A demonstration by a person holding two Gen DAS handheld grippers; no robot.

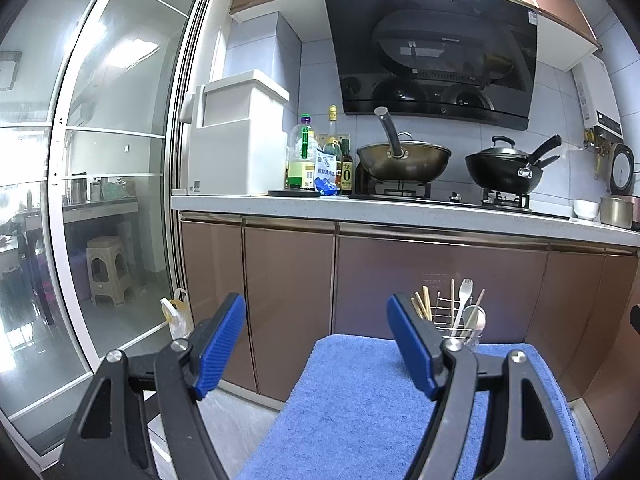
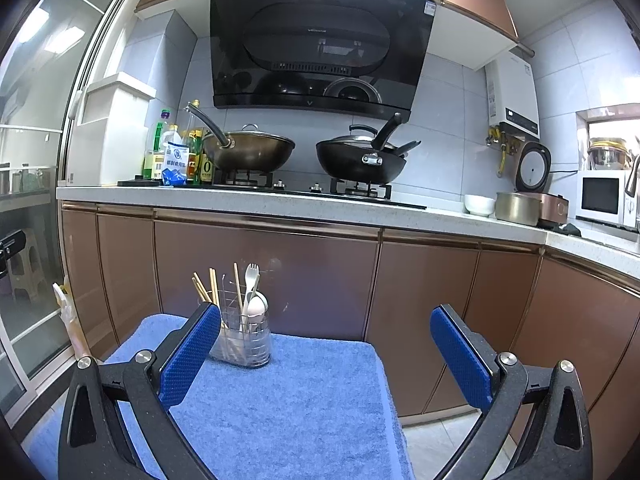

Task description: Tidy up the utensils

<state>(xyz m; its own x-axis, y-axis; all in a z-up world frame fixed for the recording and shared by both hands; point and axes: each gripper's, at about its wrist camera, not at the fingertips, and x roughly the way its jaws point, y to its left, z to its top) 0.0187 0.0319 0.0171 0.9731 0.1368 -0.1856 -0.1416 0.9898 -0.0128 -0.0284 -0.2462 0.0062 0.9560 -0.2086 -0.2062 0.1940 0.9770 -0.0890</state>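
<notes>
Left wrist view: the left gripper (image 1: 316,344) gapes wide, empty, above the blue towel (image 1: 352,408). The wire holder (image 1: 452,322) stands at the towel's far edge, its chopsticks (image 1: 422,304), fork (image 1: 464,294) and spoon (image 1: 474,318) upright, handles down.

Right wrist view: the right gripper (image 2: 326,354) is wide, empty; the holder (image 2: 242,340) sits just beyond its left finger.

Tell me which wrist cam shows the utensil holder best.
Right wrist. The utensil holder stands on the blue towel nearly whole, wire frame and base visible, only its left edge behind a finger. In the left wrist view, the holder sits behind that gripper's right finger; only its upper part and the utensil tops show.
</notes>
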